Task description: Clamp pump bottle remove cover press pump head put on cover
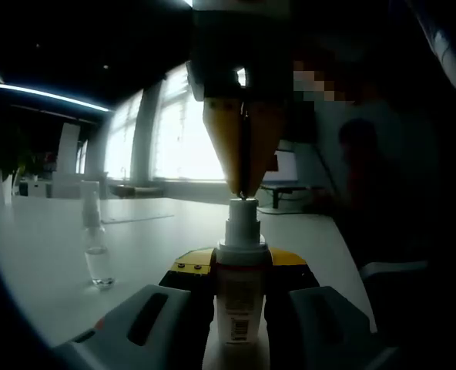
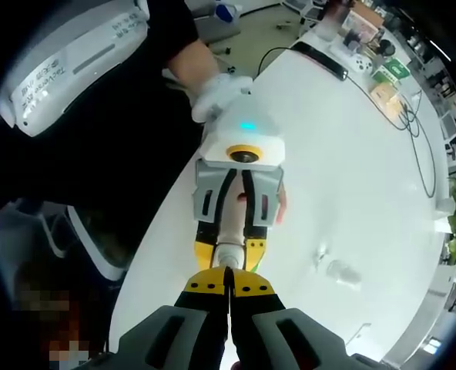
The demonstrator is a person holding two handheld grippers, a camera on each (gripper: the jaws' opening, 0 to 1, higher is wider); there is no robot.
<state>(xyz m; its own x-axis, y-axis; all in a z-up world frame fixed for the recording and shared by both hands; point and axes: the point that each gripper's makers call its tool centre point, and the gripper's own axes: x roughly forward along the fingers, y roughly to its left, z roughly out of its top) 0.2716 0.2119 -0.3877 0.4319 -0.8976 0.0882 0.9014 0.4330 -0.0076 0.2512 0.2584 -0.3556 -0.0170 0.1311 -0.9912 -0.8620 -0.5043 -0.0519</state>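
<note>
A white cylindrical pump bottle with a printed label [image 1: 240,308] stands upright on the white table [image 1: 43,254], clamped at its body between the grey-and-yellow jaws of the left gripper [image 1: 242,281]. In the left gripper view, the right gripper [image 1: 243,189] comes down from above the bottle with its yellow jaws drawn together to a point, and that point rests on the top of the bottle's white pump head [image 1: 242,212]. To the left of the bottle, well apart from it on the same table, stands a small clear plastic cover [image 1: 96,245], upright, with a white tip and a see-through lower part. In the right gripper view, looking down along the closed yellow tips of the right gripper [image 2: 228,287], the pump bottle [image 2: 232,231] is seen from the top, lying between the left gripper's [image 2: 232,245] jaws, whose grey body carries a lit teal dot. A white-gloved hand [image 2: 216,96] holds that gripper from behind. The clear cover [image 2: 342,274] lies on the table [image 2: 351,169] to the right of the bottle, and a dark cable [image 2: 413,131] runs across the far side of the table beyond it.
</note>
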